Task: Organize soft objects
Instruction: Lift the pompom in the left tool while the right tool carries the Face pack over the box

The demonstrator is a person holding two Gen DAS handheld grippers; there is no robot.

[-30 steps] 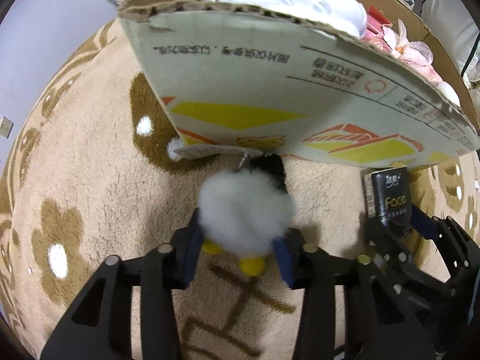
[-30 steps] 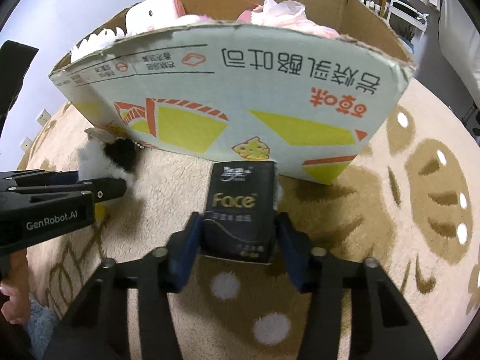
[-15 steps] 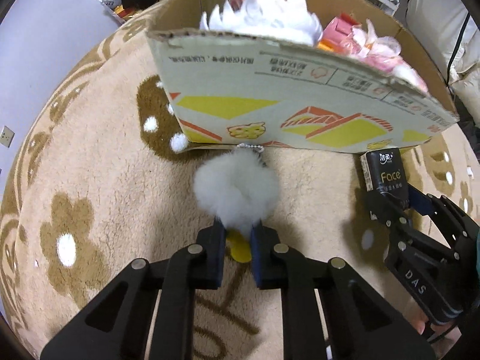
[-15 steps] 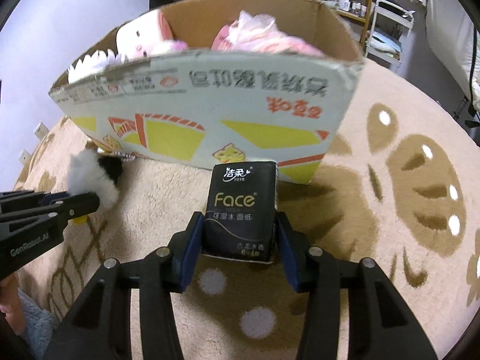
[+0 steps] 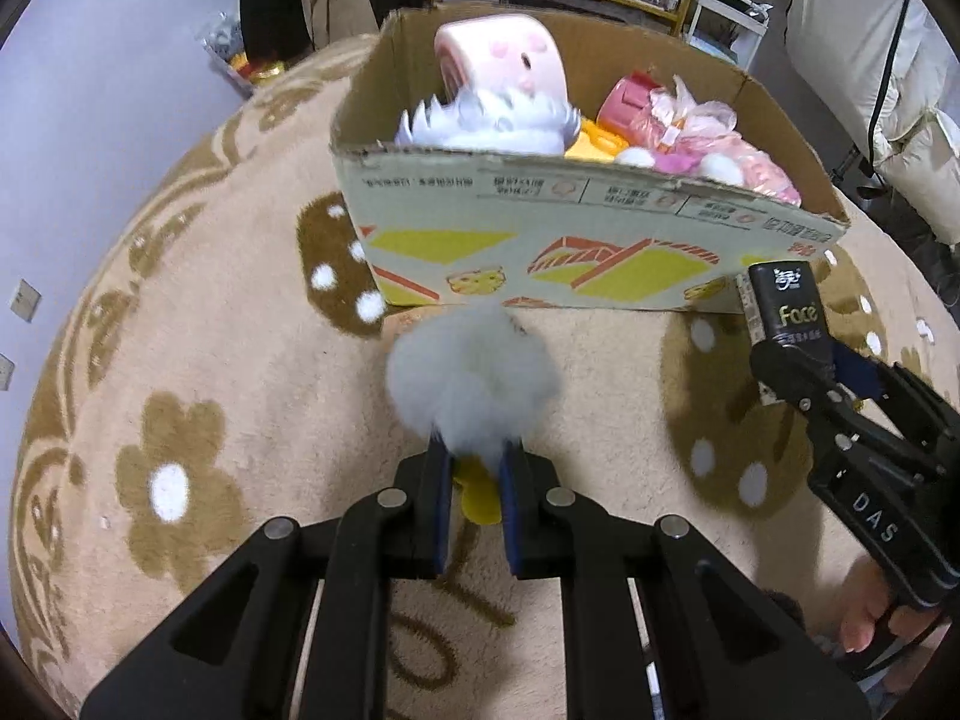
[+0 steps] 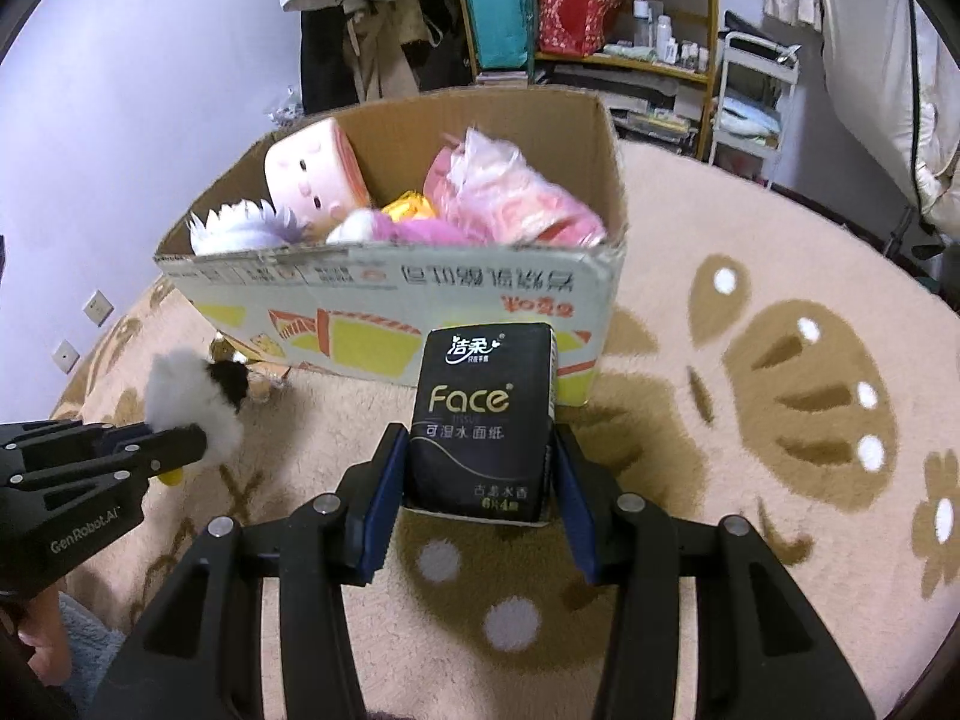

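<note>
left tongs (image 5: 474, 498) clamped fluffy toy (image 5: 471, 378), lifted

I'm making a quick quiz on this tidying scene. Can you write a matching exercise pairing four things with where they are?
Things:
1. fluffy white toy
2. black tissue pack
3. pink square plush
4. cardboard box

Places:
A. inside the box
B. in the right gripper
C. on the rug
D. in the left gripper

Pairs: 1-D, 2-B, 3-A, 4-C

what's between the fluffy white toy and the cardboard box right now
Only bare carpet. In the left wrist view the fluffy white toy, clamped in the left gripper, hangs just short of the cardboard box.
</note>
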